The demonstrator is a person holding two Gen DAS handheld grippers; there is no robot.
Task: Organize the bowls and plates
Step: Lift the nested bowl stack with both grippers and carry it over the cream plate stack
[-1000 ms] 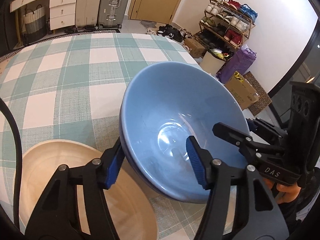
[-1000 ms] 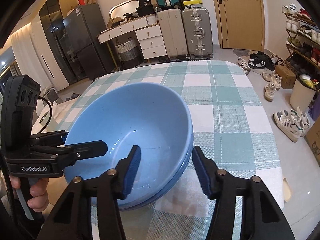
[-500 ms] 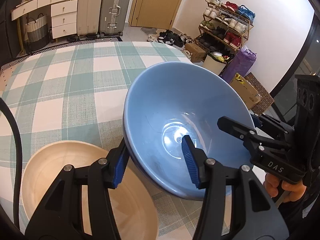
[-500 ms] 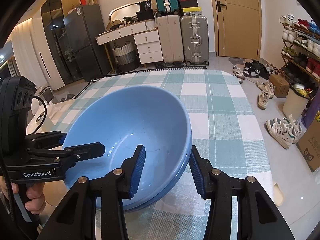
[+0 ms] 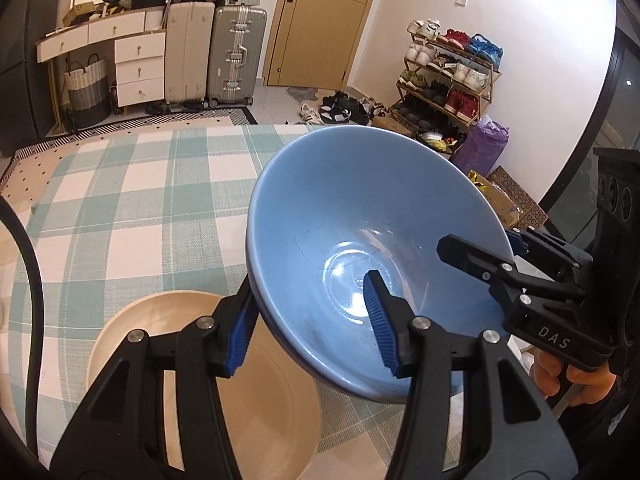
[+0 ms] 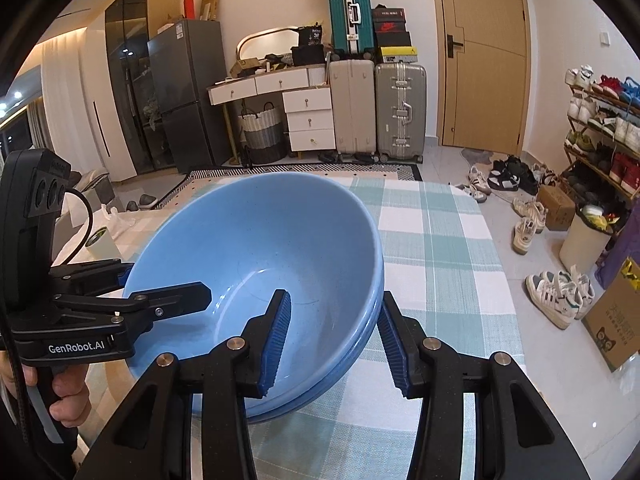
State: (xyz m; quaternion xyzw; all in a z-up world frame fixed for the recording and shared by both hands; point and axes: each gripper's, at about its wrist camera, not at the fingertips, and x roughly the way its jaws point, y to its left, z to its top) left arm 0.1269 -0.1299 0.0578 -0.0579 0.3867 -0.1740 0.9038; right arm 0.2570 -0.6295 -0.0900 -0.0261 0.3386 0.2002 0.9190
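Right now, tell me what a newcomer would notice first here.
The big blue bowl, nested in a second one, fills the middle, gripped on opposite rims by the left tongs and the right tongs. A cream bowl sits below it on the green-checked tablecloth.

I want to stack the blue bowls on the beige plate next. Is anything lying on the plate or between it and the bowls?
Nothing visible blocks it. The blue bowls are gripped at opposite rims by the left gripper and right gripper. The beige plate beside them shows a bare surface, though the left gripper hides part of it.
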